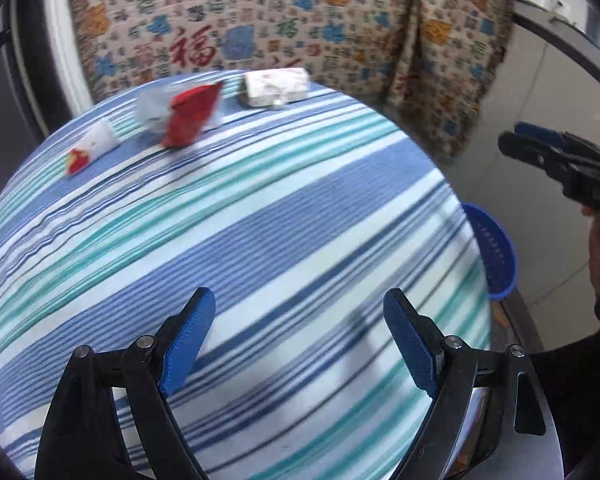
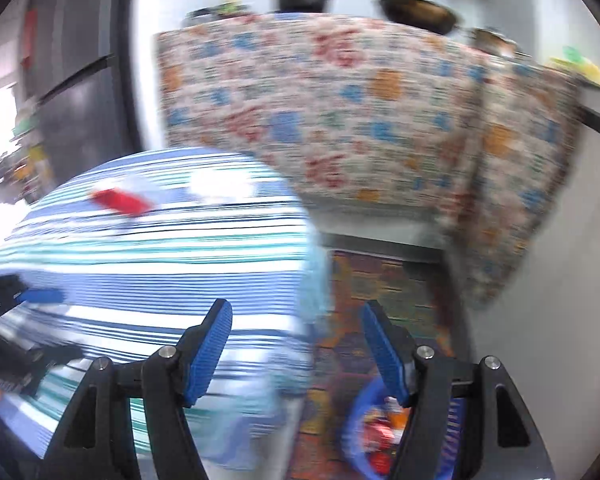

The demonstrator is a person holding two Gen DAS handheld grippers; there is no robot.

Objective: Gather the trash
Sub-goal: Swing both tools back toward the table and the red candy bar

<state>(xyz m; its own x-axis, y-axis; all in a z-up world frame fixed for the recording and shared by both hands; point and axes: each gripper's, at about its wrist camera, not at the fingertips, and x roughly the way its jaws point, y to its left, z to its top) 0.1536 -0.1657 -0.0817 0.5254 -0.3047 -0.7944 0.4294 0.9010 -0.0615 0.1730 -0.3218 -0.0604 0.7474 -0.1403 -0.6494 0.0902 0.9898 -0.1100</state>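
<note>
Trash lies at the far edge of the striped table [image 1: 260, 240]: a red wrapper [image 1: 190, 118] on a clear one, a small red-and-white wrapper [image 1: 90, 150] to its left, a white printed packet [image 1: 276, 86] to its right. My left gripper [image 1: 298, 328] is open and empty over the near part of the table. My right gripper [image 2: 296, 346] is open and empty beyond the table's right edge, above a blue basket [image 2: 370, 432] holding colourful trash. The right wrist view is blurred; the red wrapper [image 2: 118, 200] shows there. The right gripper also shows in the left wrist view [image 1: 540, 148].
The blue basket [image 1: 496, 256] sits on the floor right of the table. A counter draped in patterned cloth [image 1: 260, 20] stands behind the table, with pots [image 2: 416, 10] on top. A patterned rug [image 2: 380, 292] covers the floor.
</note>
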